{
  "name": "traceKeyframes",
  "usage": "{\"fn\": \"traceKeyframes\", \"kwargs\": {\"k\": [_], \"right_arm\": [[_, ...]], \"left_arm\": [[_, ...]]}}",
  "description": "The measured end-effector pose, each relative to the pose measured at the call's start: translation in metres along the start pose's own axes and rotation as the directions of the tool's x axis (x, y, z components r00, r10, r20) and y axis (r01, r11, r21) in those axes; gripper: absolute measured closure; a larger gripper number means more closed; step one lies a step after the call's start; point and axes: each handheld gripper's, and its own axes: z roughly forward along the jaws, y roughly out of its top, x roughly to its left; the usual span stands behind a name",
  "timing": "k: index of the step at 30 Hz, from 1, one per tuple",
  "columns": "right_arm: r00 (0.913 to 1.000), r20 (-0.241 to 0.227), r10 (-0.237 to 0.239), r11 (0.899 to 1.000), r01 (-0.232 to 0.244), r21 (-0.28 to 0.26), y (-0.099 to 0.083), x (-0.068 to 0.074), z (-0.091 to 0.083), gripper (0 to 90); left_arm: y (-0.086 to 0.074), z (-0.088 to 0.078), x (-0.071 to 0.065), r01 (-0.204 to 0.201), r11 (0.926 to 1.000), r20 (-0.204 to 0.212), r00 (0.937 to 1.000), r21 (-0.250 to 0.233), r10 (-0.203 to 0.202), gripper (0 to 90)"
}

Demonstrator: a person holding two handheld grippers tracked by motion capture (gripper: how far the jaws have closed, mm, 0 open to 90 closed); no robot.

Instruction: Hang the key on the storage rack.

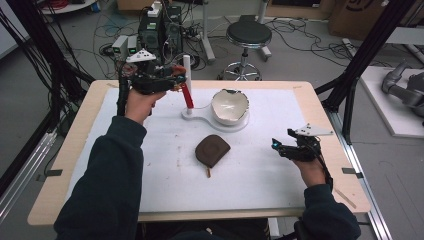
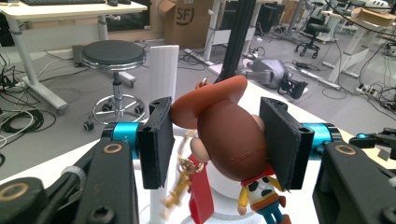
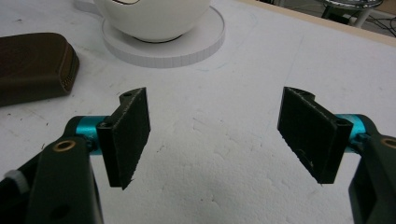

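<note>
My left gripper point(image 1: 172, 80) is raised over the table's far left, shut on the brown-hatted head of a small cowboy figurine point(image 2: 233, 140). A red strap point(image 1: 187, 96) and a gold clasp point(image 2: 180, 189) dangle from the figurine beside the white post point(image 1: 187, 67) of a stand. In the left gripper view that post point(image 2: 163, 70) rises just behind the left jaw. A white bowl point(image 1: 230, 106) sits on the stand's round base point(image 1: 200, 116). My right gripper point(image 1: 280, 147) rests low over the white mat at the right, open with nothing between its jaws.
A brown pouch point(image 1: 212, 150) lies mid-mat, and its edge point(image 3: 32, 65) is left of the right gripper's jaws. The bowl's base disc point(image 3: 205, 42) lies ahead of them. Beyond the table's far edge stand a stool point(image 1: 248, 35) and computer boxes point(image 1: 160, 27) with cables.
</note>
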Motion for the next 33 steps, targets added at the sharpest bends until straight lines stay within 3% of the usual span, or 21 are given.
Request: {"fn": "traceKeyframes", "kwargs": {"k": [11, 18, 25, 33], "right_arm": [[1.0, -0.002, -0.001, 1.0, 0.001, 0.003, -0.001, -0.001, 0.0, 25.8], [1.0, -0.002, -0.002, 1.0, 0.002, 0.004, -0.001, -0.001, 0.0, 25.8], [1.0, -0.004, -0.003, 1.0, 0.003, 0.004, -0.001, 0.0, 0.0, 25.8], [1.0, -0.002, -0.002, 1.0, 0.002, 0.007, -0.001, 0.0, 0.0, 25.8]], "left_arm": [[-0.004, 0.011, 0.012, 0.039, 0.9992, -0.05, 0.998, 0.007, -0.039, 46.2], [-0.026, 0.009, 0.026, 0.075, 0.9971, -0.087, 0.9935, 0.009, -0.074, 46.1], [-0.048, 0.006, 0.03, 0.075, 0.9969, -0.121, 0.99, 0.025, -0.072, 45.6], [-0.072, -0.005, 0.033, 0.098, 0.9952, -0.111, 0.9892, 0.011, -0.096, 42.3]]}}
